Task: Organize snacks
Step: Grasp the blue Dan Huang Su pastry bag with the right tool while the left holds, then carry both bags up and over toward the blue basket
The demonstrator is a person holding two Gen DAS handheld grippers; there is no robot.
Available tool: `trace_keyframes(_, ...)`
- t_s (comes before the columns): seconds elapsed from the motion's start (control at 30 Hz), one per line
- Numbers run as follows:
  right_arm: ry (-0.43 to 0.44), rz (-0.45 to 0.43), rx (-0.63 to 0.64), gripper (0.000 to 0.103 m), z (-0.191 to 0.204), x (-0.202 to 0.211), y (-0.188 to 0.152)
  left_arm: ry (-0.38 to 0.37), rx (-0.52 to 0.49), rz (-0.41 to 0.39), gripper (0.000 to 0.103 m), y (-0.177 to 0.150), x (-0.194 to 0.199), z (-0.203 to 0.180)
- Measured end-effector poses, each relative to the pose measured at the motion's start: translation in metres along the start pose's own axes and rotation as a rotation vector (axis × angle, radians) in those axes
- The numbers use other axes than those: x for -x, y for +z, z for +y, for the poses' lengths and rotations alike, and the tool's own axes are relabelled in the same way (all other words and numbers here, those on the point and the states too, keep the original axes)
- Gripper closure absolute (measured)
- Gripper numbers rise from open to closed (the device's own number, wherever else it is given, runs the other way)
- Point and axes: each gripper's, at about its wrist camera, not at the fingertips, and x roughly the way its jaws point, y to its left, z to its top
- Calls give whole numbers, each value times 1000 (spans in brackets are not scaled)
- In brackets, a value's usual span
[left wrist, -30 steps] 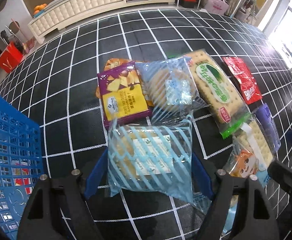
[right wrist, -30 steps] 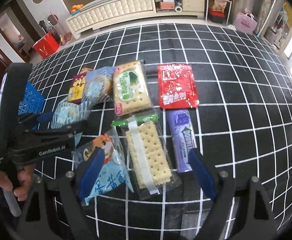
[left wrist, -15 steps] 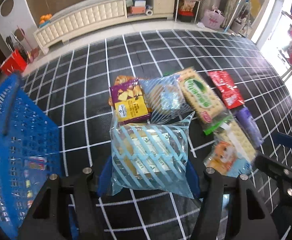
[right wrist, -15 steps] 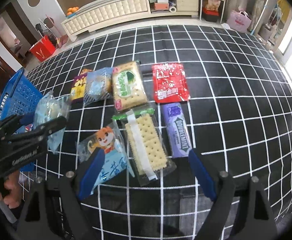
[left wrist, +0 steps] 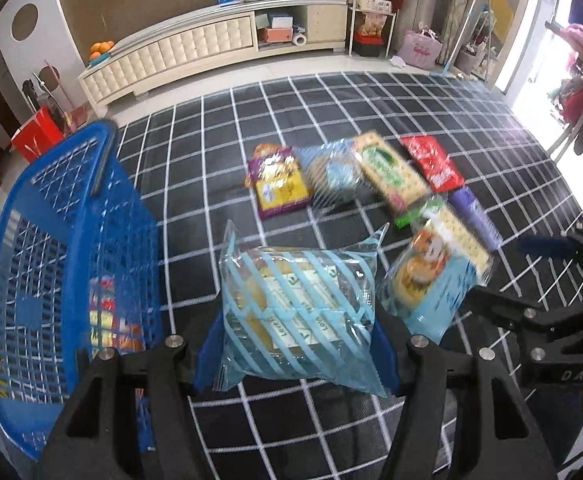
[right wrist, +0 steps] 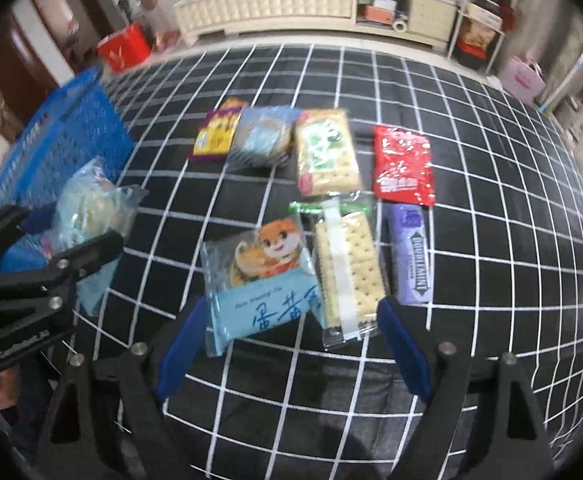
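Blue-striped bag clamped in left tongs; right tongs wide, empty.

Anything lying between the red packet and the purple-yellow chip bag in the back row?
Two packs, in the right wrist view: a blue-striped bun pack beside the chip bag, then green-label crackers beside the red packet.

You are working in a home living room. A long cream media cabinet runs along the far wall, with oranges on its end and boxes in its open shelves. A pink bag sits on the tiled floor beside a metal shelf rack, and a black grid-patterned mat covers the floor.
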Motion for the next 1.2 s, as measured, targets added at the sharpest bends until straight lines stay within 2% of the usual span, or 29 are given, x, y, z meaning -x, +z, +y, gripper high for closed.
trace_keyframes(0.37,-1,35,123,11,30,-31,11,37,19,43,42,-33,-6,7)
trace_keyframes(0.47,-37,56,157,11,34,-44,15,41,15,51,42,-35,-12,6)
trace_keyframes(0.53,-70,40,183,11,37,-51,16,44,12,56,42,-34,-16,6)
trace_keyframes(0.77,-69,34,204,14,38,-73,18,74,12,67,42,-35,-31,8)
trace_keyframes(0.8,-74,19,210,22,39,-72,19,77,11,67,42,-35,-32,9)
trace_keyframes(0.97,-66,8,184,32,34,-66,21,69,17,73,42,-33,-38,10)
trace_keyframes(1.03,-55,7,176,32,33,-62,19,67,18,74,42,-33,-38,9)
trace_keyframes(1.2,-42,-58,127,33,29,-33,15,60,18,55,42,-33,-30,9)
